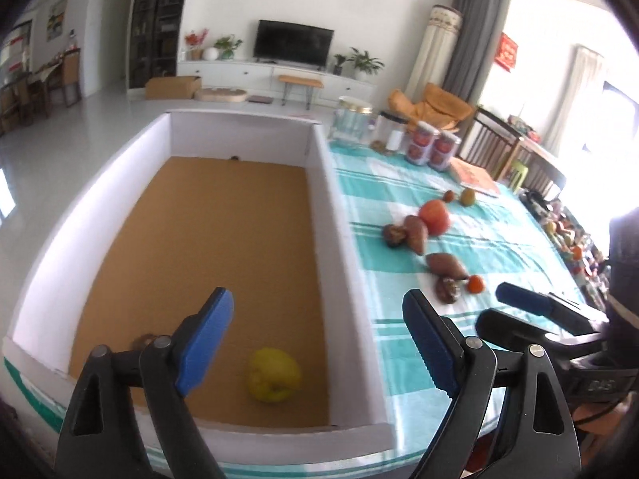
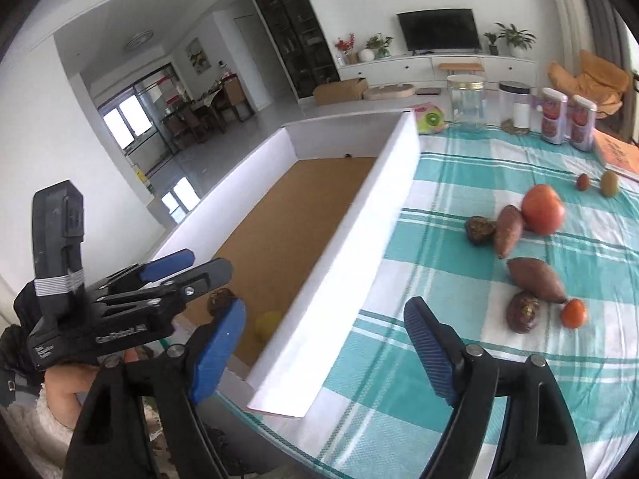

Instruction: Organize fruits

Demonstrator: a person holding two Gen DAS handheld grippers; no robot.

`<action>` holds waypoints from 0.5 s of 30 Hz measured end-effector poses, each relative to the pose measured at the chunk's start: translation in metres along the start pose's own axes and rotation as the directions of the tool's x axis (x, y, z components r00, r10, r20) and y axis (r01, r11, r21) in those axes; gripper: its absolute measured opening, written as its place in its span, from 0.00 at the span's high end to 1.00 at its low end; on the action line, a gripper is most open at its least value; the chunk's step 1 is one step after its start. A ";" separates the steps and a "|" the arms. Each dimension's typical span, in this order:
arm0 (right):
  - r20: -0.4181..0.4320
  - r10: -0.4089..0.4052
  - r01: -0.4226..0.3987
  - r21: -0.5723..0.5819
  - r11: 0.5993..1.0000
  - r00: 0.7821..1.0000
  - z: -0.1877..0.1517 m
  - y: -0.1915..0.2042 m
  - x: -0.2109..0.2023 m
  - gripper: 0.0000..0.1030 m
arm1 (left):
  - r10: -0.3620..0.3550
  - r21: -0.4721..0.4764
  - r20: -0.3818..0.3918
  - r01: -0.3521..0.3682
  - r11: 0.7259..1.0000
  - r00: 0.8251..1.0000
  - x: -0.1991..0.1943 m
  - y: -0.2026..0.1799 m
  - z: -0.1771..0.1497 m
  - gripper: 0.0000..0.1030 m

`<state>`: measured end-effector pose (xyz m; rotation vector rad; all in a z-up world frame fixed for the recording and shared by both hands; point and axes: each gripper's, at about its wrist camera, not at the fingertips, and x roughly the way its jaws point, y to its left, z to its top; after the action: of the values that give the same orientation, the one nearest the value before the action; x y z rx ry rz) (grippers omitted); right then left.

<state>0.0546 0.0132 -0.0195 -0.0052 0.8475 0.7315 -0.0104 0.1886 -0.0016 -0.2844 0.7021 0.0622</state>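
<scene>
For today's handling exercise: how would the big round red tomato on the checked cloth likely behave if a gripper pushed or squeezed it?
The big red tomato looks round, so a push would probably roll it across the cloth. Its smooth skin may slip between the fingers. It appears soft-fleshed, so a hard squeeze could bruise it.

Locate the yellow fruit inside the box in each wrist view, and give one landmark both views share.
Left wrist view: yellow fruit lies on the brown floor of the white box, low centre, between the open fingers.
Right wrist view: yellow fruit shows low and left of centre, partly hidden behind the box wall.
Shared landmark: the large red fruit on the checked cloth.
</scene>
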 end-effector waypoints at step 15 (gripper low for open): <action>-0.027 -0.478 0.434 0.464 0.772 0.878 -0.084 -0.181 -0.032 0.13 | -0.066 0.234 -0.159 0.103 0.967 0.985 0.133 -0.147 -0.051 0.10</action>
<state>0.0904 -0.1670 -0.1037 0.2382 0.8686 0.0548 0.0811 0.0283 -0.0898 -0.0851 0.8378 -0.1275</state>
